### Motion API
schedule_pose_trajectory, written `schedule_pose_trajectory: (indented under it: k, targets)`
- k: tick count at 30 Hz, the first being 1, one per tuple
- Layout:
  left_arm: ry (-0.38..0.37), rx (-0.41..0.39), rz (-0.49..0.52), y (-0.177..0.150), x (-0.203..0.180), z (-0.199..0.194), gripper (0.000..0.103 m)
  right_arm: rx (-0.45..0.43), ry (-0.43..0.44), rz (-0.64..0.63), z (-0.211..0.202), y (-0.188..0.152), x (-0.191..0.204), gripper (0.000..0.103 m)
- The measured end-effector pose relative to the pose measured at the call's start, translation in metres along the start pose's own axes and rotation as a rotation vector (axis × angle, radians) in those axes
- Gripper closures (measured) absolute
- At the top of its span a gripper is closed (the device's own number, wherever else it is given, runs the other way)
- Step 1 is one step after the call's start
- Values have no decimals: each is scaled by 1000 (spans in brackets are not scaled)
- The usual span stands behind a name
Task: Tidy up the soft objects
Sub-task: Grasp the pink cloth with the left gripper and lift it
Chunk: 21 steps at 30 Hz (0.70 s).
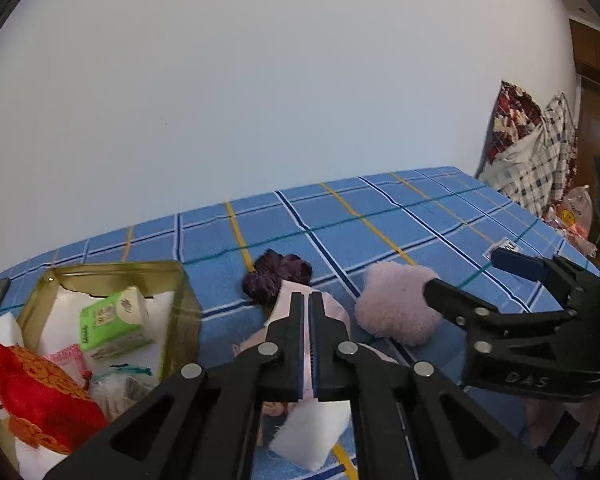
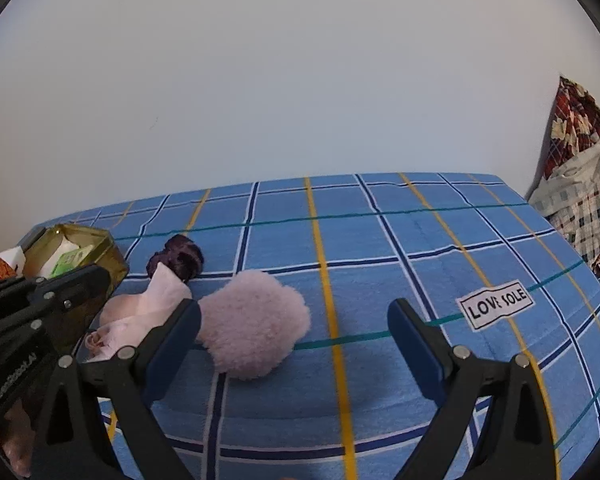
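Left tongs (image 1: 307,304) pinch pink cloth (image 1: 296,292) thinly; it may slip. Right tongs (image 2: 296,320) gape, empty, near puff (image 2: 256,324).

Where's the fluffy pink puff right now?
The fluffy pink puff lies on the blue plaid sheet, just ahead of the open right gripper near its left finger, with the pale pink cloth and dark purple scrunchie to its left.
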<state>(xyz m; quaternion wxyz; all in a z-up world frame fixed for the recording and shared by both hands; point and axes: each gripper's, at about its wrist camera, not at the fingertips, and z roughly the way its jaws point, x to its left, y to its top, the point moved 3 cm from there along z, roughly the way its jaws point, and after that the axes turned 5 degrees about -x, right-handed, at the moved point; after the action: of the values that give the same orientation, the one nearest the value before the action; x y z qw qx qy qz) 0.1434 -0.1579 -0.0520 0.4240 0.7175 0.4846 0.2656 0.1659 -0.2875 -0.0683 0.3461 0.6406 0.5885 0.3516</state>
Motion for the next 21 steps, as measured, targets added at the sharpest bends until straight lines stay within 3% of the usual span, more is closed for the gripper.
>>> schedule_pose_trajectory:
  k: [6,9,13,16,19,21]
  targets:
    - [-27,115,0,-10,-7,22,99,-1,-13,27,0,-1,-4,7]
    - [-21,166,-2,-15,-9,30,86,-6,-13,38,-1,-1,-5,7]
    - [-7,187,-14,-15,-6,37,21,-10,-10,38,-2,0,-4,7]
    - [-28,191,-18,-15,-10,40,21,-13,-7,44,-3,0,-5,7]
    - [-2,215,-11,-18,-8,49,21,-9,-5,52,-2,-1,-6,7]
    - [0,243,-18,-21,-6,55,31,-7,-4,54,-2,-2,-6,7]
